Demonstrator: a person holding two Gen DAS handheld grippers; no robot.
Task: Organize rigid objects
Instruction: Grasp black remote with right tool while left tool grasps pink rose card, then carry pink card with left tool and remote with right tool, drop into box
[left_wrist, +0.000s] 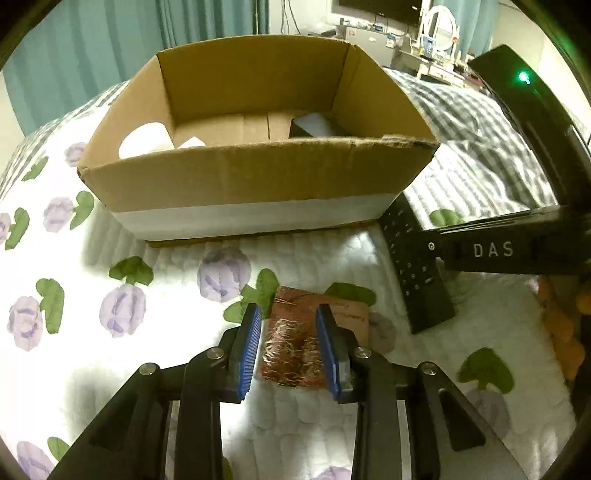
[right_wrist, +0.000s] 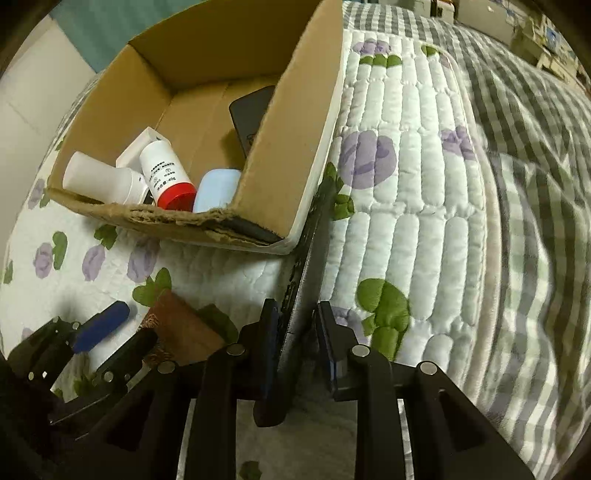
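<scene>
Left claw (left_wrist: 288, 347) sits low over the bed's floral quilt (left_wrist: 92, 350), its blue pads spread apart on either side of a brown packet (left_wrist: 295, 332) with a coppery, glittery pattern, and whether the pads touch it I cannot tell. Just to the right of that, the black remote (left_wrist: 413, 266) lies on the quilt, and here's the right claw (right_wrist: 297, 345) with its fingers straddling the near end of that remote (right_wrist: 301, 295); there's a visible gap on the right side, so it's not clamped. The remote's far end reaches the near right corner of the cardboard box (left_wrist: 240, 177), which stands on the quilt behind both claws. Inside the box: a white bottle (right_wrist: 103, 177) on its side, a white bottle with a red cap (right_wrist: 168, 175) leaning against it, a pale blue case (right_wrist: 216, 188), and a dark flat item (right_wrist: 251, 114) against the wall. Beyond lies a grey checked blanket (right_wrist: 535, 147).
</scene>
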